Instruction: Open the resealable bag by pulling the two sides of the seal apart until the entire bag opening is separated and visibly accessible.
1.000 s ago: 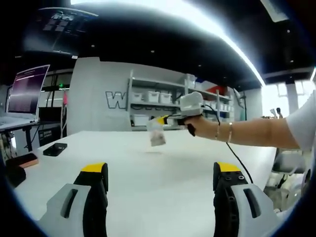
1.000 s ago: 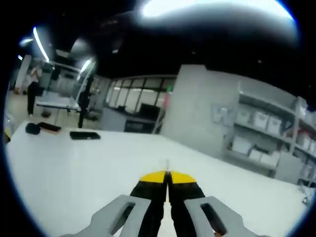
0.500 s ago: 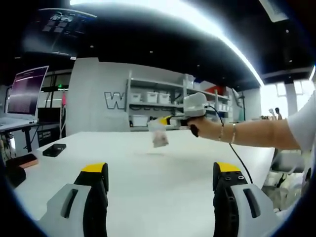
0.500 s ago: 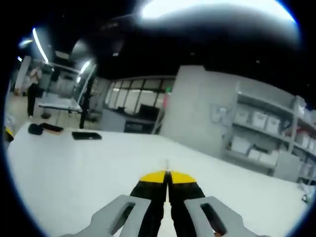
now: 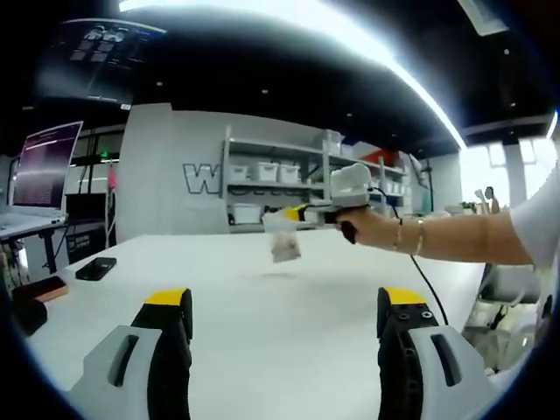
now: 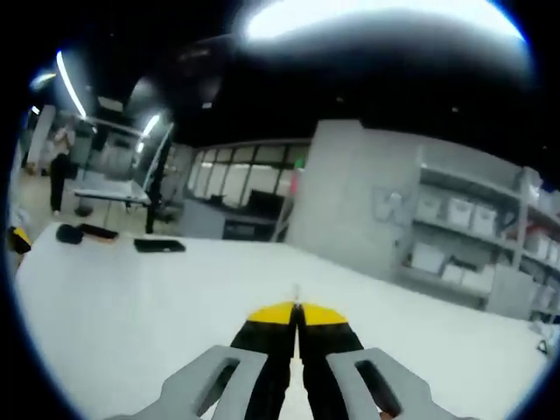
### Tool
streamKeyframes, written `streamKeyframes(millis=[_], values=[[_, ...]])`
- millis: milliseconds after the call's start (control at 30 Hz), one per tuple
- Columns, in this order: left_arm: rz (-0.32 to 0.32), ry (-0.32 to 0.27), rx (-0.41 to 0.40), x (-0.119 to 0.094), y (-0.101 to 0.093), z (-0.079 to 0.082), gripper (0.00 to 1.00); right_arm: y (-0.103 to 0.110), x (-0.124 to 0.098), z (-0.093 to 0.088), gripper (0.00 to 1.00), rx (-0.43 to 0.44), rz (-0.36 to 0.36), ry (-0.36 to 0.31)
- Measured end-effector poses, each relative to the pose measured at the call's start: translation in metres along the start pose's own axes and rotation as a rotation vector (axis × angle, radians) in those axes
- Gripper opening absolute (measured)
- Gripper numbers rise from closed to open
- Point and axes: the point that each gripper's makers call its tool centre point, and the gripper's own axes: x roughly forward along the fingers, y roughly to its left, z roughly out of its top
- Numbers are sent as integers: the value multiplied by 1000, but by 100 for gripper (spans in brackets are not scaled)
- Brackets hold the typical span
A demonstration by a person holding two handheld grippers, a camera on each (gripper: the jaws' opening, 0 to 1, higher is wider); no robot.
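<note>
A small clear resealable bag [image 5: 283, 243] hangs in the air above the white table [image 5: 262, 324]. Its top edge is pinched in my right gripper [image 5: 292, 214], which a hand holds out from the right in the left gripper view. In the right gripper view the right gripper [image 6: 297, 313] has its yellow-tipped jaws pressed together, with a thin sliver of the bag [image 6: 297, 293] poking up between them. My left gripper [image 5: 284, 302] is low and near, jaws spread wide with nothing between them, well short of the bag.
A black phone [image 5: 95, 267] and dark flat items [image 5: 35, 293] lie at the table's left side, by a lit monitor [image 5: 48, 166]. Shelves with white bins [image 5: 271, 175] line the back wall. A person [image 6: 61, 162] stands far off.
In the left gripper view the right gripper and the hanging bag have drifted slightly to the right. Both grippers' jaws stand as before.
</note>
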Motion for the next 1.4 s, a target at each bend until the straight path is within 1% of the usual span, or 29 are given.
streamKeyframes(millis=[167, 400, 600, 833, 1000, 1167, 1400], values=[[-6, -6, 3, 2, -5, 2, 86, 2, -9, 3, 0, 7, 2, -15], [-30, 4, 11, 6, -17, 1, 86, 6, -21, 4, 0, 2, 16, -24], [-27, 1, 18, 5, -18, 3, 86, 10, -29, 7, 0, 8, 26, -41], [-30, 16, 21, 5, -20, 0, 86, 19, -36, 7, 0, 13, 46, -55], [-20, 11, 24, 4, -18, 3, 86, 22, -39, 8, 0, 21, 54, -63], [-25, 19, 26, 5, -19, 1, 86, 26, -43, 9, 0, 23, 63, -69], [-29, 19, 25, 6, -20, 2, 86, 33, -54, 10, 0, 29, 74, -80]])
